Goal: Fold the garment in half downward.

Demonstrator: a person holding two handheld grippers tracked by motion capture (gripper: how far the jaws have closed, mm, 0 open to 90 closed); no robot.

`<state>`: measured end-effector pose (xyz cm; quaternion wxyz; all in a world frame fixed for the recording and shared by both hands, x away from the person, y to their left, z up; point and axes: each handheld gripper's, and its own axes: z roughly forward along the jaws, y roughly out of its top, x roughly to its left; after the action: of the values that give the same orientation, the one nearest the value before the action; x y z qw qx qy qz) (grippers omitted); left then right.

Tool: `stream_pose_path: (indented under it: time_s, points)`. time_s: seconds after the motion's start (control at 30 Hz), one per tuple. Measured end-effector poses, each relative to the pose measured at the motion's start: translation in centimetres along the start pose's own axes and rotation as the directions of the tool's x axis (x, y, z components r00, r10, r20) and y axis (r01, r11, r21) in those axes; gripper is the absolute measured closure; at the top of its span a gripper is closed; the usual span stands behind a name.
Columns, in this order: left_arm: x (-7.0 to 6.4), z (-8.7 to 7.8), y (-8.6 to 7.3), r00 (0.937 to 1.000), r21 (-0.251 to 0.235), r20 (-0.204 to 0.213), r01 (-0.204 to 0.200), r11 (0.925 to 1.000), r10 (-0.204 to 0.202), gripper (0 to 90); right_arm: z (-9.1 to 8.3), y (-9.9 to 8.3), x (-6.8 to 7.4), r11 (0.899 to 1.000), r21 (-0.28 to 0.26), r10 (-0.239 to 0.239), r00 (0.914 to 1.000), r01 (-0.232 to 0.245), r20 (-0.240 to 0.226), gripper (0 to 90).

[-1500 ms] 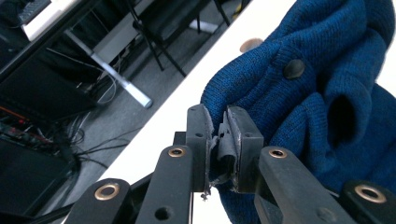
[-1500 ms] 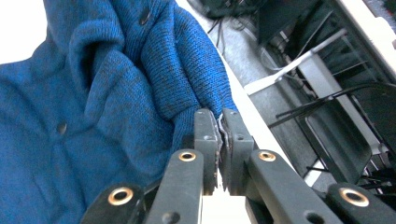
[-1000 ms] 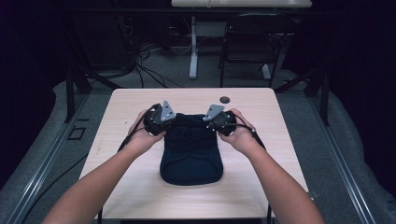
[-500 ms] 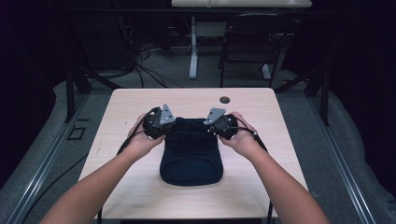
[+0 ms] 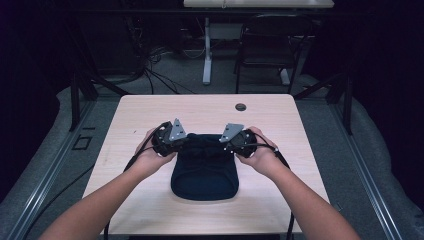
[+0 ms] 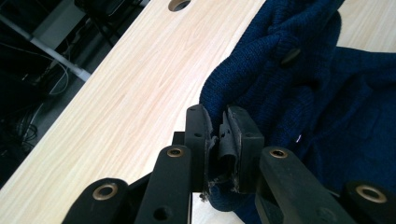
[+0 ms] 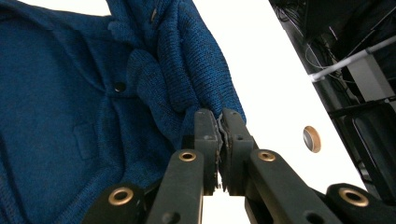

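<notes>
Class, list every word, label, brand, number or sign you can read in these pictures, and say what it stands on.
None: no readable text anywhere.
Blue knitted sweater: buttons and a tiny pale speck, no lettering.
Left gripper and right gripper: plain black, brass rivets, no markings.
Table: bare wood with a round hole, no label.
</notes>
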<state>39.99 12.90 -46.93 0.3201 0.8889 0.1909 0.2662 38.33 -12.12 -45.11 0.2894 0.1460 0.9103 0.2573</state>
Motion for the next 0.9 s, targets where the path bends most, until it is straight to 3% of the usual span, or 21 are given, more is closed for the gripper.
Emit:
stream_pose_path:
  time_s: [0.5, 0.6, 0.9]
  points:
    - [-1.7, -0.8, -1.0, 0.9979, 0.007, 0.065, -0.009, 0.9999, 0.008, 79.4, -1.1, -0.6, 2.2, 0.999, 0.03, -0.015, 0.9986, 0.017, -0.05, 86.4]
    - [-1.9, -0.9, -1.2, 0.9973, 0.01, 0.073, -0.009, 0.9999, 0.008, 79.4, -1.1, -0.8, 2.6, 1.0, 0.018, 0.008, 0.998, -0.007, -0.063, 86.4]
    - [-2.8, -1.3, -1.8, 0.995, 0.004, 0.1, -0.006, 1.0, 0.006, 79.3, -1.2, -1.5, 3.4, 1.0, 0.026, 0.013, 0.9973, -0.012, -0.072, 86.4]
